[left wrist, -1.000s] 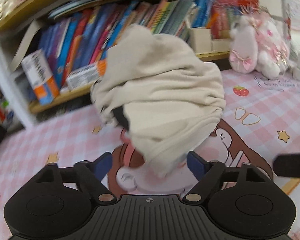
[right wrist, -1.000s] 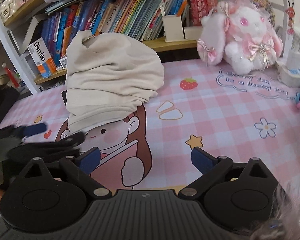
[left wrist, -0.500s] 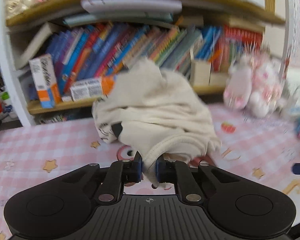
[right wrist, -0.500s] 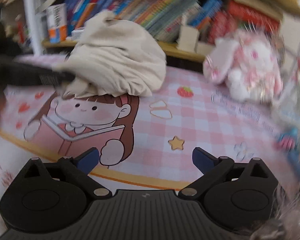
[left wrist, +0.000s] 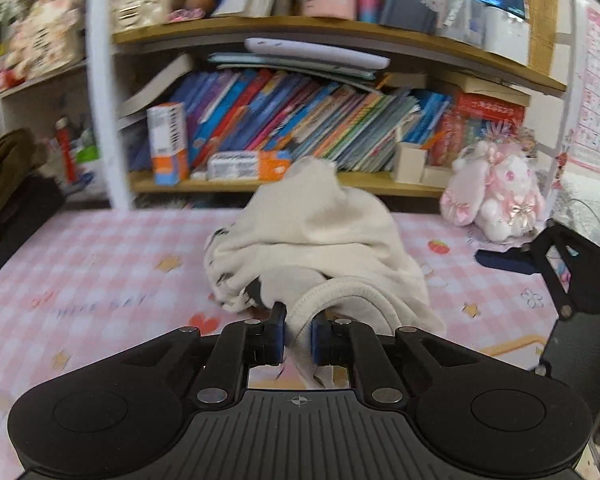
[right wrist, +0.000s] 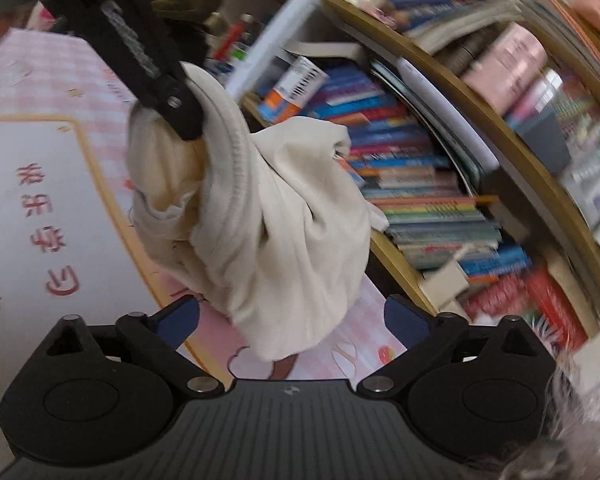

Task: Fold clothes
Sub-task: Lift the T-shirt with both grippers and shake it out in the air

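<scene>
A crumpled cream garment (left wrist: 320, 240) lies bunched on the pink checked table cover (left wrist: 100, 280). My left gripper (left wrist: 298, 336) is shut on its ribbed hem, and the pinched edge is pulled up off the heap. In the right wrist view the garment (right wrist: 292, 208) hangs from the left gripper (right wrist: 188, 124) at the upper left. My right gripper (right wrist: 292, 314) is rolled sideways, its jaws wide and closing. The cloth's lower fold sits between them, untouched by the pads. One of the right gripper's fingers (left wrist: 504, 261) shows at the right edge of the left wrist view.
A bookshelf (left wrist: 300, 184) packed with books stands right behind the garment. A pink plush rabbit (left wrist: 496, 196) sits at the back right. A dark bag (left wrist: 8, 168) lies at the left edge. A cartoon picture with a yellow border (right wrist: 84, 152) is printed on the cover.
My left gripper closed on the garment's hem, then drew back and up with it. The right gripper rolled sideways and came in close under the hanging cloth.
</scene>
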Available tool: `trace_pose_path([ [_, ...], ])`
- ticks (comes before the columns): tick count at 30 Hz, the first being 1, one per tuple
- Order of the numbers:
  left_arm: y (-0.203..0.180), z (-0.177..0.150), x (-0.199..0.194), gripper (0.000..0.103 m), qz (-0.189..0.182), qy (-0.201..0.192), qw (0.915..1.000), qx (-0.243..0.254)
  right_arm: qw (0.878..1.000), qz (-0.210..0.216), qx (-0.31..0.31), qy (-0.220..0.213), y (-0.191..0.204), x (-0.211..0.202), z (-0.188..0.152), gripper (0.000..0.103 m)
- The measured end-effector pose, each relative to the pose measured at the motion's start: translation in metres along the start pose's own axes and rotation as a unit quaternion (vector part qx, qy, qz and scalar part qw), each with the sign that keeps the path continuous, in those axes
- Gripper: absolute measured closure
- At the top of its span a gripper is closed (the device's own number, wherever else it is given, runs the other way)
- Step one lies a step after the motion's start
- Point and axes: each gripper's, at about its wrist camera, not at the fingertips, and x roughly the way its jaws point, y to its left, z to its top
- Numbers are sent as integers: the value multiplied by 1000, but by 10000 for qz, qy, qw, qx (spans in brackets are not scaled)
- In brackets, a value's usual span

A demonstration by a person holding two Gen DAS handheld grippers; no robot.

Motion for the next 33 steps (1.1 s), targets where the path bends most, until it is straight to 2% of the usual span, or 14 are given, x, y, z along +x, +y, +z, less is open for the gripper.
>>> trace_pose_path([
  [1,4,-3,-6,92,66,-2,9999,-87,10000,71,-49,-15,2,0,-1,24],
  [3,9,-7,-14,92,156,-26,9996,-233,9997,214,-129,-62,7,0,1,34],
  [11,24,-17,-33,92,166,-50,9986,-498,9946,580,-823,-255,53,-6,9,35],
  [12,27,-18,-34,92,161,-50,9986,-503,9943,599,-855,-206,57,-4,11,41],
  [13,30,-19,-36,92,160,-45,9985,-512,9943,613,-858,-130,59,-1,13,56],
  [14,35,-20,-36,92,145,-25,9984,-540,9943,628,-862,-54,61,2,15,65],
  [15,40,-22,-35,92,115,13,9983,-566,9942,642,-865,22,64,5,18,80],
  [17,50,-26,-30,91,75,135,9982,-573,9960,649,-602,116,59,5,24,87],
  [20,63,-32,-20,85,-97,294,9981,-533,9964,751,375,123,27,-5,44,91],
  [23,69,-41,-10,58,-384,396,9974,-459,9885,806,1279,-75,-11,-21,68,92],
  [25,67,-47,-8,40,-597,336,9970,-351,9870,616,1460,-285,-27,-34,88,92],
  [27,59,-52,-7,29,-719,288,9968,-204,9872,460,1467,-420,-34,-45,109,93],
  [30,44,-59,-4,26,-979,311,9947,85,9869,255,1478,-600,-43,-62,140,93],
  [33,32,-62,-3,26,-1260,145,9916,253,9863,83,1488,-705,-48,-73,165,93],
])
